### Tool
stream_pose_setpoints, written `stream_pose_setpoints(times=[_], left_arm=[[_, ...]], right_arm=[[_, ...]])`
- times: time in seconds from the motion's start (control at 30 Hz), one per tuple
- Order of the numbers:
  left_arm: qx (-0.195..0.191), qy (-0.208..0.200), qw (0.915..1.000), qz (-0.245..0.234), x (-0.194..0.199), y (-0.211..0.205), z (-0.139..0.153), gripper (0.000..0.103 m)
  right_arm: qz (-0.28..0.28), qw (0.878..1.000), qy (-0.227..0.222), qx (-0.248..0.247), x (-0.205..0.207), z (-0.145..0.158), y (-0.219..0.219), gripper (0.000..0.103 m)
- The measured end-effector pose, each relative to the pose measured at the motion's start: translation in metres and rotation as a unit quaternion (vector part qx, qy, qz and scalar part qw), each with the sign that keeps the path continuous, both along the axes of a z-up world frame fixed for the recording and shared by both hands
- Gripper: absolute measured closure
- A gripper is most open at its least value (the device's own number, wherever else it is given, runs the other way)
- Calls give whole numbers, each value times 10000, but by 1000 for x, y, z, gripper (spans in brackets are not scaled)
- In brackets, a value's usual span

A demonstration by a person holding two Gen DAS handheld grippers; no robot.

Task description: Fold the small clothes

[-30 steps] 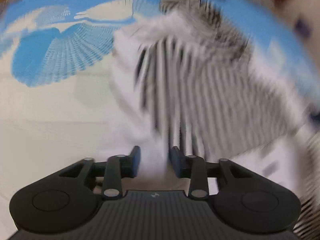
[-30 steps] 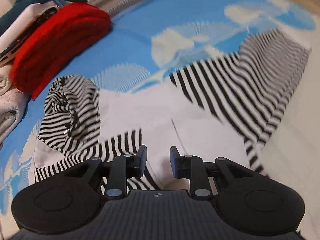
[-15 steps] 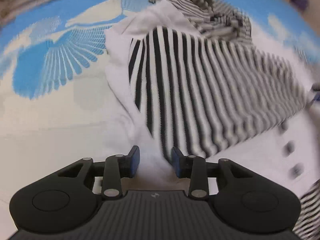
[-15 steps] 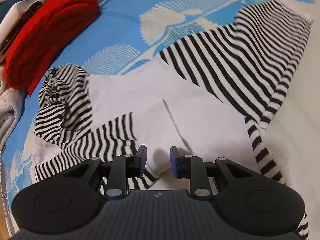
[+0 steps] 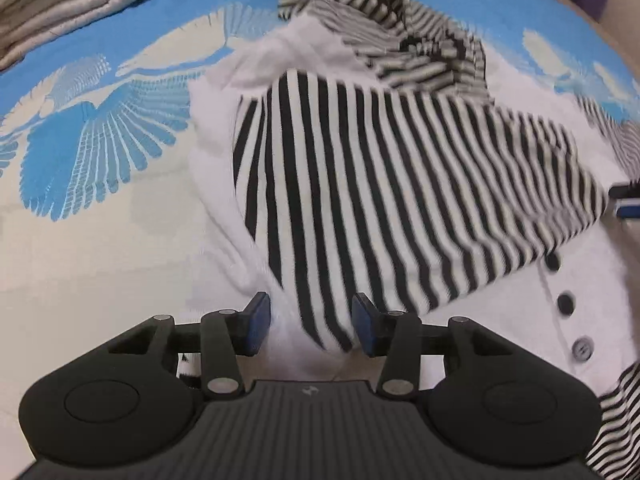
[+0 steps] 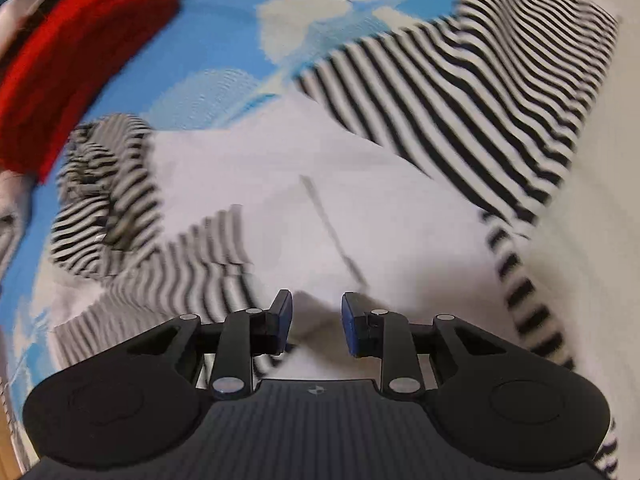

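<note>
Garment: black-and-white striped hooded cardigan (image 5: 384, 184) with white front panels, spread on a blue bedsheet (image 5: 100, 140) printed with white birds; its striped hood (image 5: 384, 32) lies bunched at the far end, its lower hem hidden behind both tools, and the right wrist view is smeared by blur. Left gripper (image 5: 310, 322): jaws apart, a striped sleeve end lying between them unpinched; right gripper (image 6: 316, 322): jaws apart over white fabric. Surroundings: folded red cloth (image 6: 76, 64) and folded white blanket (image 5: 60, 4) beyond the hood, both cut off by the frame edge.
</note>
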State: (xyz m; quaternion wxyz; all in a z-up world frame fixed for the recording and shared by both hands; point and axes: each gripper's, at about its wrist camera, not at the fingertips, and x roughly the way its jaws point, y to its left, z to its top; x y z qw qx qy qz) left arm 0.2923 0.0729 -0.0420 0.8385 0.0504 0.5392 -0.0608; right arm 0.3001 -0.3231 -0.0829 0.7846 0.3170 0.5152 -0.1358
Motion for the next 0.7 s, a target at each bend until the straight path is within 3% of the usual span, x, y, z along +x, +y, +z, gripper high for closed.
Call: stream_pose_setpoints(times=[0.17, 0.3, 0.47, 0.7], left_arm=[[-97, -370, 9992, 116, 2, -9, 19, 52], [-250, -625, 9977, 102, 2, -19, 32, 52], [-309, -644, 9973, 198, 5, -26, 34, 52], [-537, -648, 9961, 262, 8, -33, 36, 48]], right_arm=[[19, 9988, -441, -201, -3, 21, -6, 75], [132, 9942, -865, -624, -8, 44, -12, 68], [126, 9858, -1328, -1018, -15, 65, -40, 63], [37, 9801, -1505, -1295, -23, 69, -94, 63]])
